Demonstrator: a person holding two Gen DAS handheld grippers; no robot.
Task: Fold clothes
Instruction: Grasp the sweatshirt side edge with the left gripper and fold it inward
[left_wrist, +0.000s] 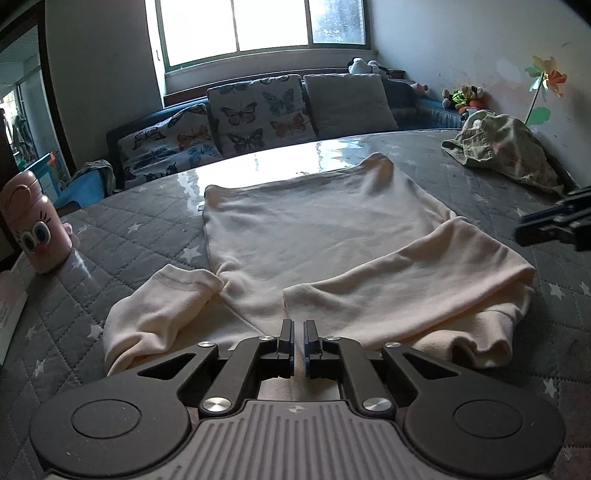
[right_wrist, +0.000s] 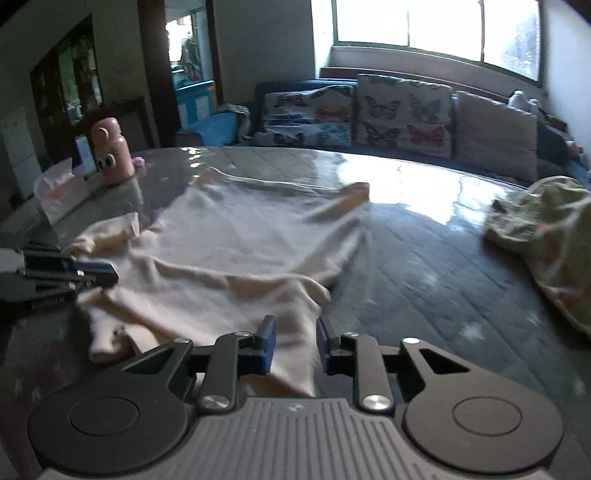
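A cream long-sleeved top (left_wrist: 314, 236) lies flat on the grey quilted table (left_wrist: 147, 221), its right sleeve (left_wrist: 406, 288) folded across the body and its left sleeve (left_wrist: 166, 306) out to the side. My left gripper (left_wrist: 299, 332) hovers over the near edge of the top with its jaws almost closed and nothing between them. My right gripper (right_wrist: 295, 332) is open above the folded sleeve of the top (right_wrist: 240, 236), holding nothing. The right gripper also shows in the left wrist view (left_wrist: 546, 225), and the left gripper in the right wrist view (right_wrist: 92, 275).
A crumpled green garment (left_wrist: 509, 147) lies at the table's far right, also in the right wrist view (right_wrist: 546, 236). A pink bottle (left_wrist: 33, 229) and a white box (right_wrist: 59, 195) stand at the left edge. A sofa with butterfly cushions (left_wrist: 255, 114) is behind the table.
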